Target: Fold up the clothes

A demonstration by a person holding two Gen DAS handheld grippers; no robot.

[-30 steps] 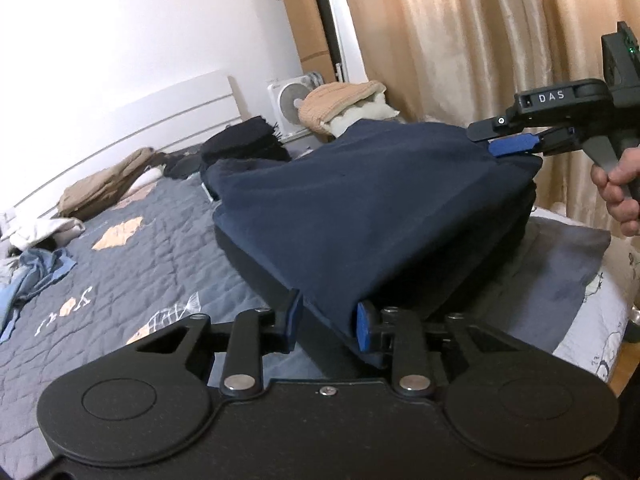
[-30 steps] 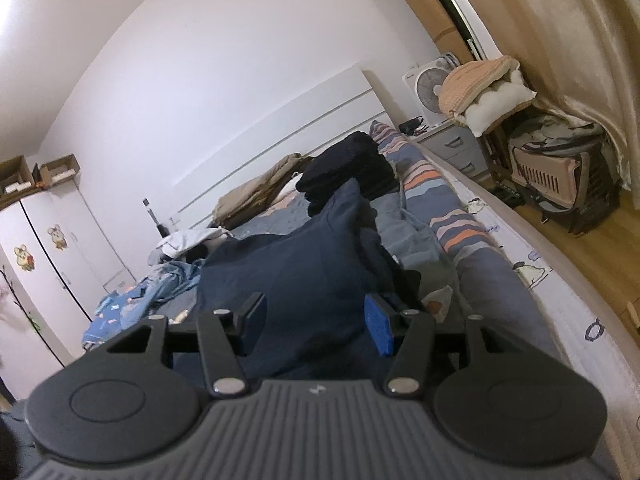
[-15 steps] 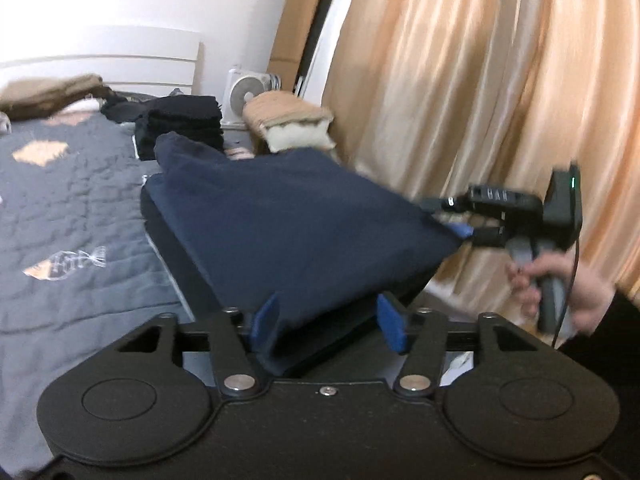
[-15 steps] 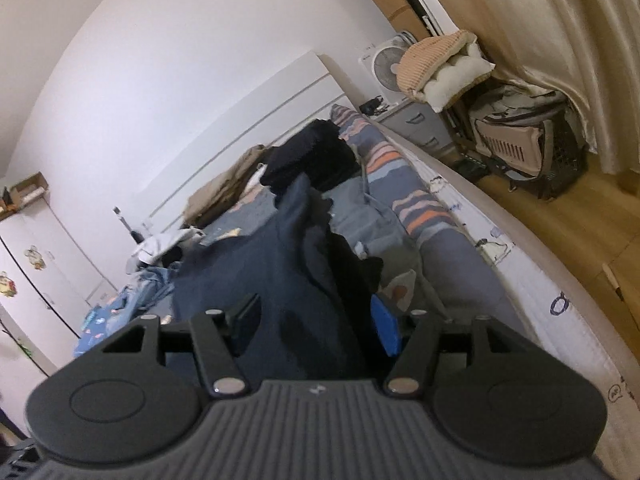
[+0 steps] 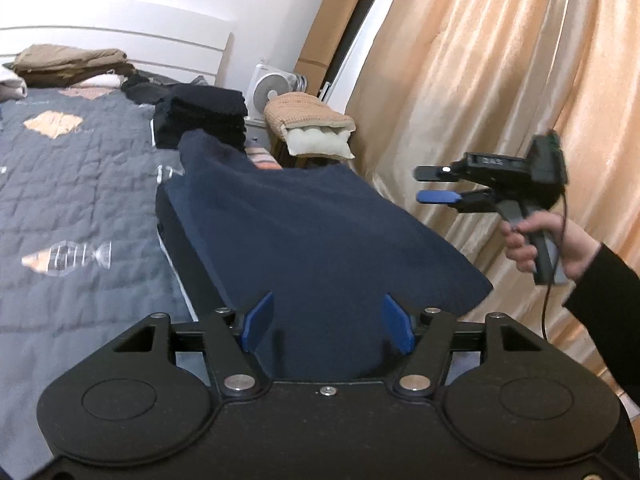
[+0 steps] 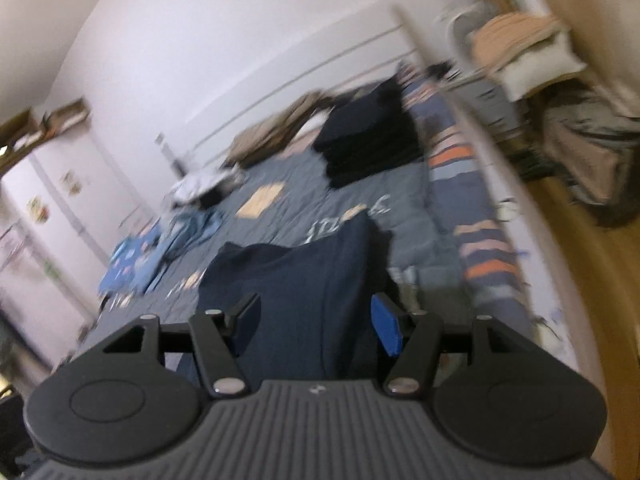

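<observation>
Folded navy garment [image 5: 304, 232] lying flat on a dark stack at the near edge of the grey quilted bed [image 5: 80, 184], with black folded clothes [image 5: 202, 120] further up beside the headboard. Left gripper [image 5: 328, 322] just behind the near hem, jaws opening with cloth between but not pinched; right gripper [image 5: 434, 184] off to the side before the curtain [image 5: 500, 80], wide and empty (its own view blurred). Best withdrawn straight back, clear of the hem, so the fold stays square.
</observation>
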